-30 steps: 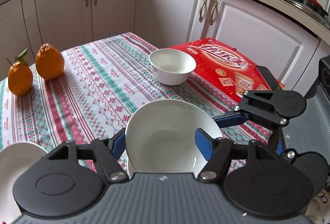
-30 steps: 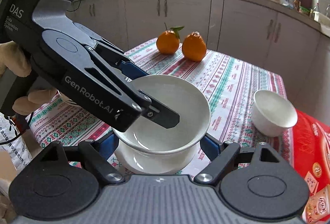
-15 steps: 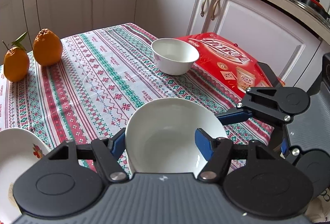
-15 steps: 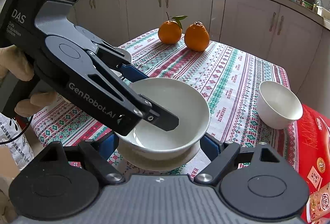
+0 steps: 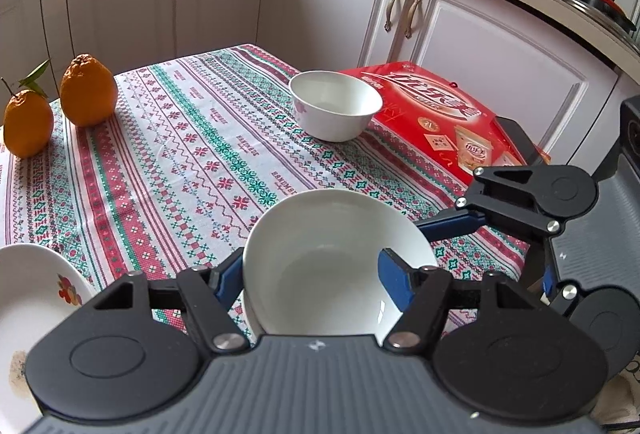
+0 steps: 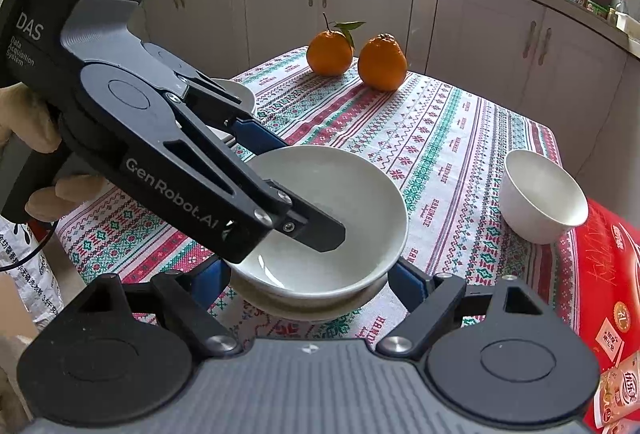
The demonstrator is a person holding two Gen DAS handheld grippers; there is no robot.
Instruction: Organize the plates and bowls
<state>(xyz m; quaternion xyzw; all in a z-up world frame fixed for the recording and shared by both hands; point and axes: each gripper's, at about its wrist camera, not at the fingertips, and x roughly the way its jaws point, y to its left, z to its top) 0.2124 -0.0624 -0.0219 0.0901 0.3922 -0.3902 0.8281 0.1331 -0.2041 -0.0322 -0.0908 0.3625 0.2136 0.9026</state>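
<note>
- Bowl [image 6: 320,218], wide and white, sits between the fingers of both tools at once, resting in or just over a shallower dish [image 6: 308,304] whose rim shows beneath it on the desk [image 5: 200,162].
- Left gripper [image 5: 310,276] is pinched on the bowl's near rim: one blue finger [image 5: 394,274] lies inside the wall, the other outside, so the hold looks firm.
- Right gripper [image 6: 308,280] stands wide apart, a finger to each side of the bowl and dish, touching neither as far as I can tell; it holds nothing.
- Judging by that, the left hand is the one that counts: the bowl lies straight ahead of its fingers and close in, and being round it has no long axis to line up.
- Beyond the fingers, a smaller deep bowl [image 5: 335,106] stands well apart beside a red box [image 5: 440,114].
- Off to the left of the left fingers, a flowered plate [image 5: 32,298] lies at the desk's edge; two oranges [image 5: 88,90] sit at the far corner.
</note>
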